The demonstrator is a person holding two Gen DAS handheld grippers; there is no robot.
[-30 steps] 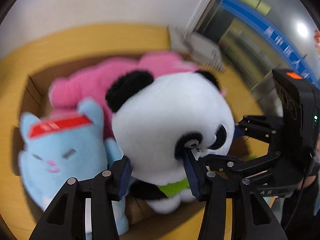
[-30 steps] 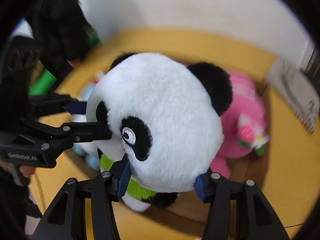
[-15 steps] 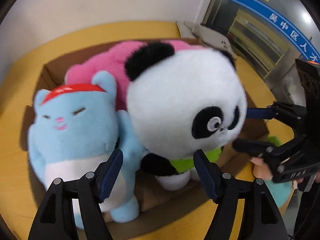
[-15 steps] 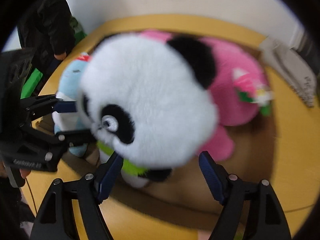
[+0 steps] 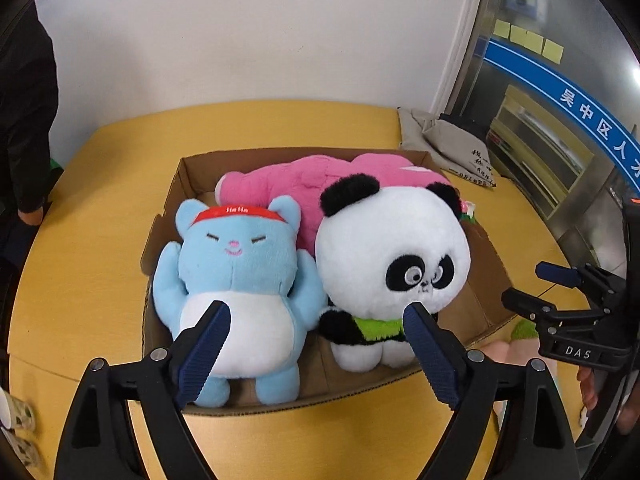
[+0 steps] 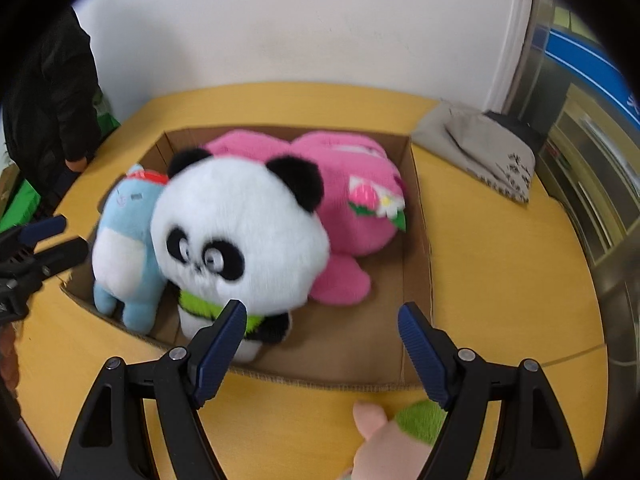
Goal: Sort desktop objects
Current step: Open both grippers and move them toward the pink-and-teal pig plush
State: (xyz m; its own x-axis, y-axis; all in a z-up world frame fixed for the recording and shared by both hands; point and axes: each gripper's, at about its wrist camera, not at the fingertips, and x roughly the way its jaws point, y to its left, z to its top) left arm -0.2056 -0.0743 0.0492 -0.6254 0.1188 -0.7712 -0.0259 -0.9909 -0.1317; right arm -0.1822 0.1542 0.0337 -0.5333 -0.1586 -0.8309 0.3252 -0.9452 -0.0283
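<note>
Blue-padded left gripper fingers wide, empty, right gripper likewise, panda released

Left gripper: black plastic linkage arms with silver pivot screws; ribbed navy-blue rubber pads on both fingers. Right gripper: identical build; its housing carries white "DAS" lettering and an orange mark on top.

A plain white wall rises behind the yellow table, glass door beside.
</note>
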